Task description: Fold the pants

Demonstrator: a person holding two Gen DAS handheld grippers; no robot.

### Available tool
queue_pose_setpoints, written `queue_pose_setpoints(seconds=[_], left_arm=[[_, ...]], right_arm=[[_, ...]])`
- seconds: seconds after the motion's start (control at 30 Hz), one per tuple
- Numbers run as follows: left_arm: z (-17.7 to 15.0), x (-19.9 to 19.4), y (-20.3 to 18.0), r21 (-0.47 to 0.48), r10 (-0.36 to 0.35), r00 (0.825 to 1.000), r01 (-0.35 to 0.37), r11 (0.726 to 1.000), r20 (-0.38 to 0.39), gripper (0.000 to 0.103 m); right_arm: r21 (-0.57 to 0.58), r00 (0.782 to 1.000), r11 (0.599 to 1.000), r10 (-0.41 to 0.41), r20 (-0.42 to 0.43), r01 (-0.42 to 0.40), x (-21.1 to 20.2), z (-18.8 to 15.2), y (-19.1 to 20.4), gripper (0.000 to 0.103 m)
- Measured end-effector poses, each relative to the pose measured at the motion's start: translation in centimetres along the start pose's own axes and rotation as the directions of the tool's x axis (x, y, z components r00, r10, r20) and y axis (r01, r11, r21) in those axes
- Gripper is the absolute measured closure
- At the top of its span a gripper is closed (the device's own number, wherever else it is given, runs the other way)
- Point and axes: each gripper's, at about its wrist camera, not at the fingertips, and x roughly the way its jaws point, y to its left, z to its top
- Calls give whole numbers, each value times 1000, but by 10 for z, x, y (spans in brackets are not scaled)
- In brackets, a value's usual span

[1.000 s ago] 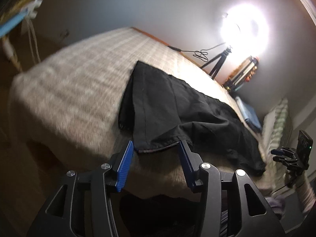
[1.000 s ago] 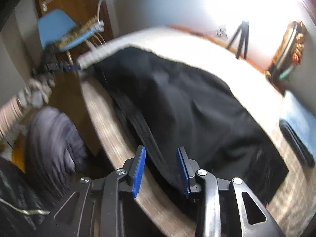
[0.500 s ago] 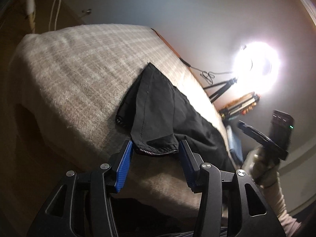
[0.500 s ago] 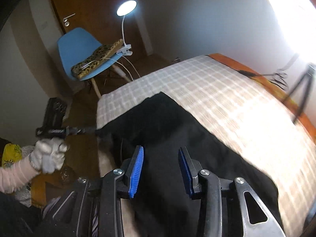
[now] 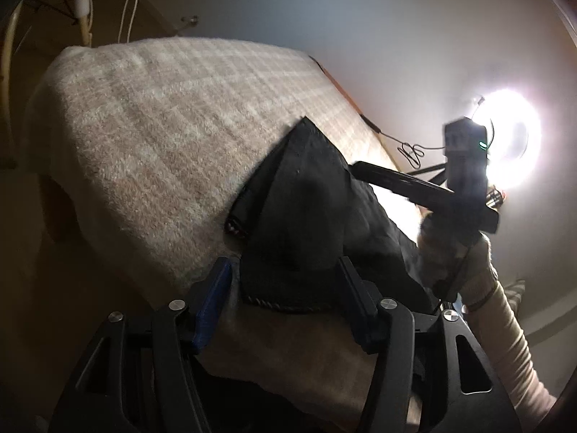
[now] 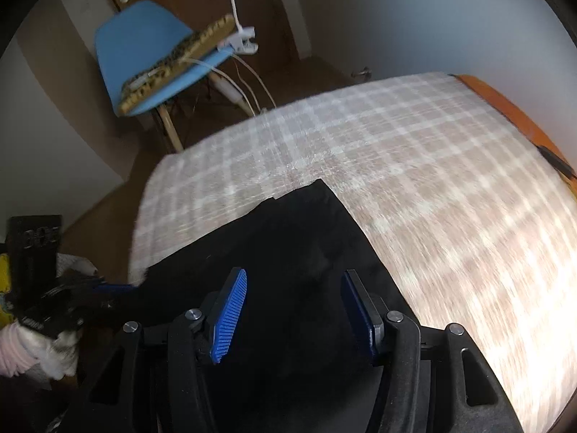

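Black pants (image 5: 306,216) lie on a bed with a beige checked blanket (image 5: 162,115); one end hangs at the bed's near edge. My left gripper (image 5: 283,290) is open, its blue pads either side of that hanging end. My right gripper (image 6: 294,305) is open and empty just above the pants (image 6: 295,245), near their corner on the blanket (image 6: 432,166). In the left wrist view the right gripper (image 5: 364,171) reaches in from the right over the pants. In the right wrist view the left gripper (image 6: 119,287) shows at the pants' left edge.
A blue chair (image 6: 144,47) with a patterned cushion and a clip lamp stands beyond the bed's far corner, by a wooden door. A bright ring light on a tripod (image 5: 505,144) stands at the other side. An orange bed frame edge (image 6: 505,108) runs along the far side.
My left gripper has moved closer to the pants' hanging end. My right gripper has swung over the pants toward their far corner and now appears in the left wrist view.
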Motion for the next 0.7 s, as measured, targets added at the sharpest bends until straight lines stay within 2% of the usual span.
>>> queue_pose_setpoints(seconds=[0.07, 0.1, 0.17, 0.2, 0.27, 0.33, 0.37, 0.47, 0.57, 0.63, 0.7], left_arm=[[-2, 3, -4, 33, 29, 1000, -29, 999, 8, 66], [-4, 5, -6, 51, 46, 999, -47, 998, 9, 68], [-7, 6, -10, 92, 75, 997, -77, 993, 25, 78], [-8, 7, -11, 105, 84, 996, -86, 991, 29, 82], [-9, 6, -10, 117, 94, 995, -98, 988, 40, 86], [-11, 5, -11, 129, 102, 993, -108, 986, 56, 88], [-12, 3, -12, 149, 110, 992, -119, 982, 69, 90], [-12, -2, -19, 183, 112, 989, -128, 975, 97, 95], [-5, -12, -24, 225, 113, 984, -142, 964, 137, 98], [2, -11, -28, 247, 125, 979, -162, 955, 160, 98], [10, -11, -28, 261, 137, 974, -182, 948, 181, 98]], right_arm=[[-23, 1000, 1000, -9, -15, 9, 13, 5, 2, 46], [-35, 1000, 999, -15, -23, 14, 19, 7, 3, 46], [-66, 999, 997, -29, -25, 28, 24, 9, 7, 46], [-81, 999, 996, -38, -25, 36, 26, 9, 9, 50], [-101, 997, 992, -73, -24, 70, 27, 9, 12, 78], [-107, 998, 992, -68, -19, 65, 25, 7, 16, 96], [-116, 997, 991, -70, -15, 68, 24, 6, 18, 101], [-150, 994, 983, -109, 17, 110, 18, 1, 29, 103], [-129, 988, 982, -125, 86, 135, -2, 4, 30, 103], [-105, 976, 978, -164, 141, 179, -16, 11, 25, 103], [-75, 969, 977, -184, 162, 198, -24, 20, 16, 103]])
